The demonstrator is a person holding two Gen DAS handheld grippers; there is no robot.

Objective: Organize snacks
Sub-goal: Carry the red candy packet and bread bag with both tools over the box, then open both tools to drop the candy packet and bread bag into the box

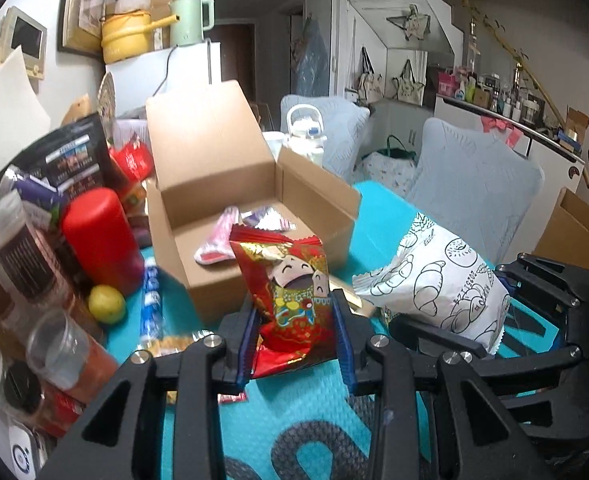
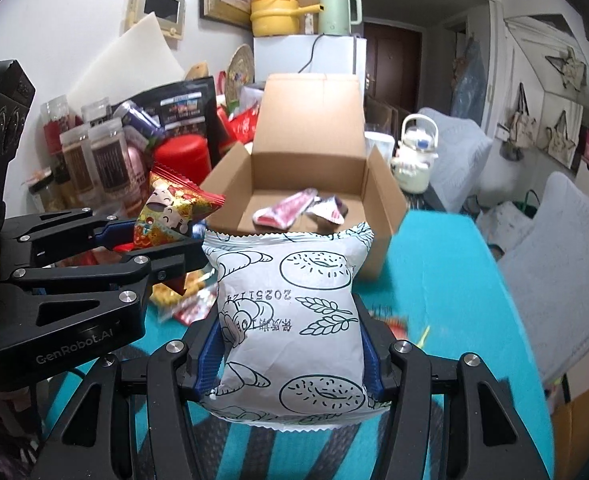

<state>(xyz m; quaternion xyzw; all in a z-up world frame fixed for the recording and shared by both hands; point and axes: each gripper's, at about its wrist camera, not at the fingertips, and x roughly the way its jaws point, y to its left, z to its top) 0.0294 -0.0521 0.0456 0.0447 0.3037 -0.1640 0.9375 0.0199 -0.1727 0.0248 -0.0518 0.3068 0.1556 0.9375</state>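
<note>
Carry both packets on over the open cardboard box (image 1: 254, 184) at frame centre, clear its near wall, then release: your left gripper (image 1: 296, 344) clamps the red snack packet (image 1: 290, 300), your right gripper (image 2: 290, 354) the white bread packet (image 2: 294, 312), both seemingly tilted downward.

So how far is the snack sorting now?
Done: two small packets lie inside the open cardboard box. In hand: left gripper holds a red cartoon packet; right gripper holds a white bread packet. Left: loose wrappers on the turquoise mat.
</note>
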